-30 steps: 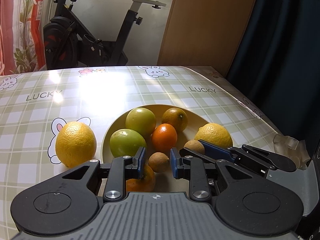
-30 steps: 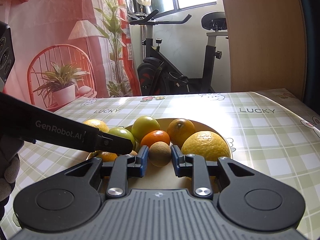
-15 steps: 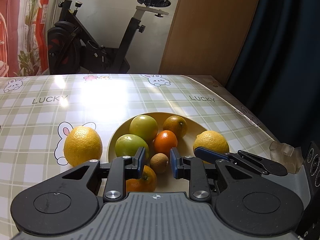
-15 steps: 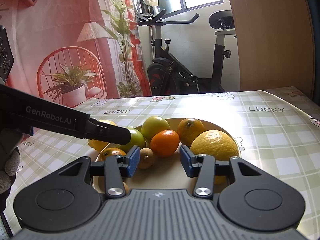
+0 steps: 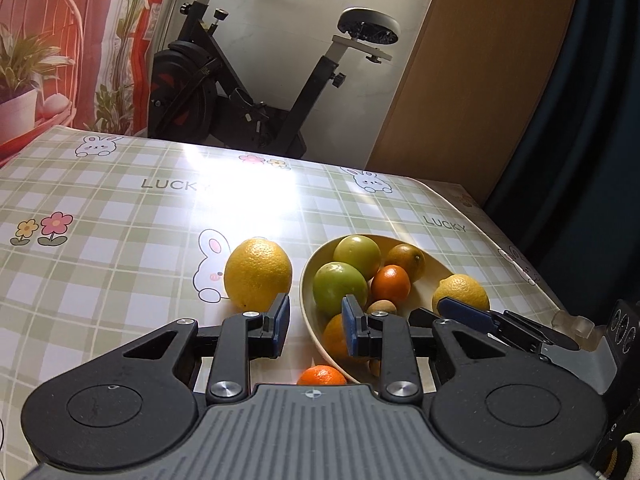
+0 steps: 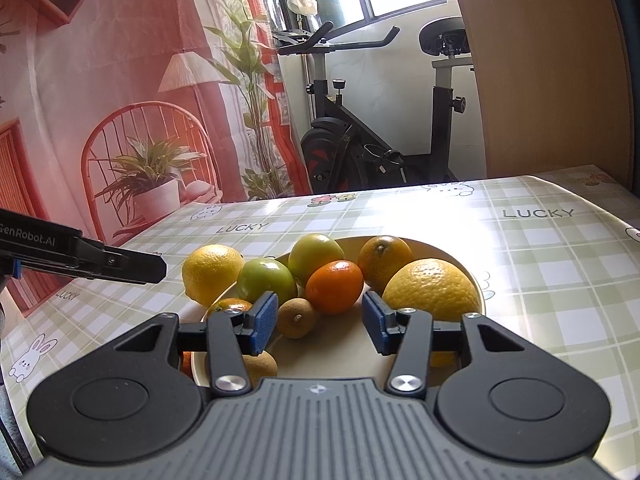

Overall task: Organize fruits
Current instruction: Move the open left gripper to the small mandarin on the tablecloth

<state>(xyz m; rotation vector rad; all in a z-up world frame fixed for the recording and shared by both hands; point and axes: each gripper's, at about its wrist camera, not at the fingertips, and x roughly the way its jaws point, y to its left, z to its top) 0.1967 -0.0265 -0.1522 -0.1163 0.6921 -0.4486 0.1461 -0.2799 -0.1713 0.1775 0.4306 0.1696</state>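
Left wrist view looks down on a cream bowl [image 5: 308, 280] at about 1 o'clock from the left gripper [image 5: 312, 320], whose blue-padded jaws stand apart with nothing between them. Most of the sorting looks done: inside the bowl sit two green fruits [image 5: 340, 288], a small orange mandarin [image 5: 391, 285], a darker orange [image 5: 407, 256], a large lemon [image 5: 460, 293] at the 3 o'clock side, another orange fruit [image 5: 334, 334] near the front rim, and a small brown fruit [image 5: 382, 307]. Two pieces remain on the checked tablecloth [image 5: 120, 260]: a big lemon on the cloth [image 5: 258, 273] just beside the bowl at its 9 o'clock, and a loose mandarin [image 5: 322, 376] at 6 o'clock, partly hidden under the gripper body.

From the right wrist view, the right gripper [image 6: 320, 318] hangs over the bowl's near side, its jaws spread wide and empty; the brown fruit [image 6: 298, 317] lies free just inside the left pad. A second brown one [image 6: 260, 366] rests at the bowl's front edge.

By my judgement the job is well advanced, with the lemon and the stray mandarin left to bring in
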